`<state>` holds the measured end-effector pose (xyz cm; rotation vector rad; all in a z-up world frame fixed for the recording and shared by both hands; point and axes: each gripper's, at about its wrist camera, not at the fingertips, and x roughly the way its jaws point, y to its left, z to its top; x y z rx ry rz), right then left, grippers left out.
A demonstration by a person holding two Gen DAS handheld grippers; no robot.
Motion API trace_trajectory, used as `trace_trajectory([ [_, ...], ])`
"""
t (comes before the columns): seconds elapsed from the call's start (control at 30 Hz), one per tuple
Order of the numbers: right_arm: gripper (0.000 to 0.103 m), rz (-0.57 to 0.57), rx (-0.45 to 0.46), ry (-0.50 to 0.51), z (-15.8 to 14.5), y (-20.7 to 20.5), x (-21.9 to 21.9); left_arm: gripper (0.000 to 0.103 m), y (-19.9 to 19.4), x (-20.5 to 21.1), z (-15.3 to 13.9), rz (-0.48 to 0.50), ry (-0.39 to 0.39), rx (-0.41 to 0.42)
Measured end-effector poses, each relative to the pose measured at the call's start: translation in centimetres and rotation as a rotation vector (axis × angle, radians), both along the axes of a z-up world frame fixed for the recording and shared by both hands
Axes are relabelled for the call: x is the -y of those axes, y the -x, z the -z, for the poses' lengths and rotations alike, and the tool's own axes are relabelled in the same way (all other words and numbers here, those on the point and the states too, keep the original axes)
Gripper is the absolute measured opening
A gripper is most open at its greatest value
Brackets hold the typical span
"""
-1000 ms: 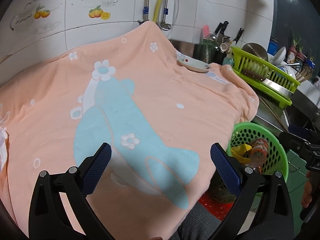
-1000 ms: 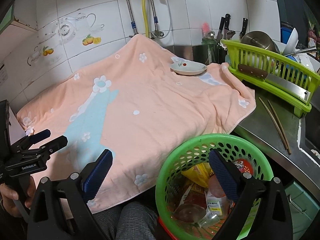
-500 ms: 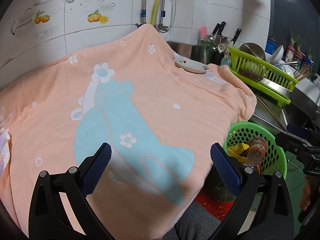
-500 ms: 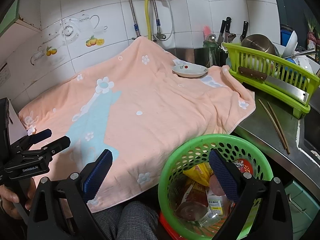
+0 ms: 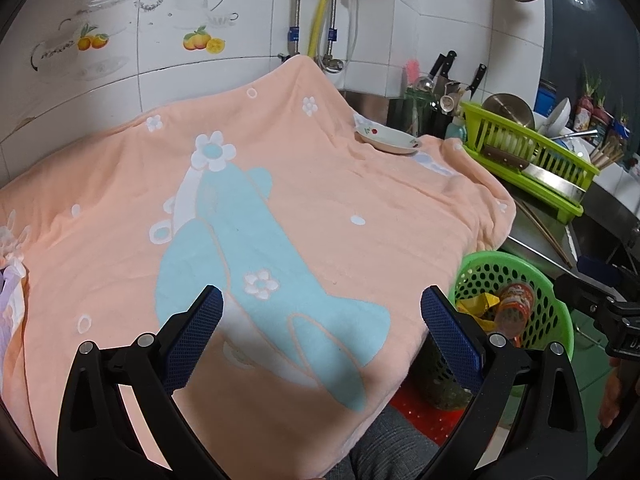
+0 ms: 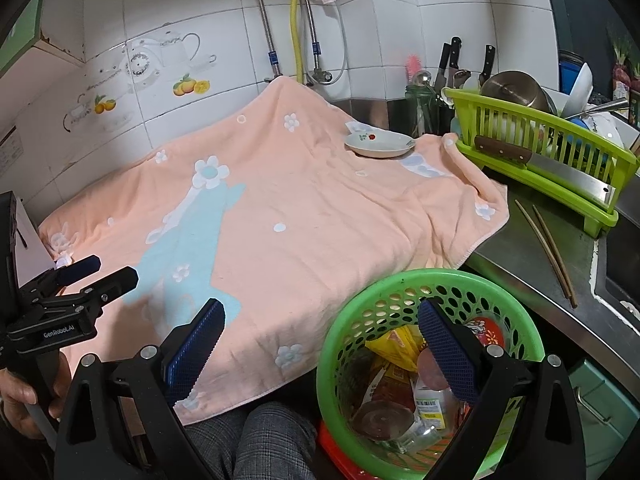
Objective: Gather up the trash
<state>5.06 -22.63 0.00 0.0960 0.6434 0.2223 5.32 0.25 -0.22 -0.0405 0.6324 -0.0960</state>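
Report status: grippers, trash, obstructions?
Left gripper open, empty. Right gripper open, empty. Trash sits in green basket. Only a dish on the towel.

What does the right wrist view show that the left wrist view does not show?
Only the right wrist view shows the left gripper from outside, open, and the clear bottle deep in the green basket. Only the left wrist view shows the white and purple packet at the towel's left edge. Both show the peach towel, the small plate, the dish rack, the chopsticks and the basket. Both grippers are open and empty.
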Motion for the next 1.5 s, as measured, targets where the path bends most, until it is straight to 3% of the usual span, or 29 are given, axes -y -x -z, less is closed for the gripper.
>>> trace_trajectory([
  [1.5, 0.094, 0.011, 0.017, 0.017, -0.6, 0.3, 0.3, 0.098, 0.5, 1.1, -0.6, -0.003, 0.008, 0.038],
])
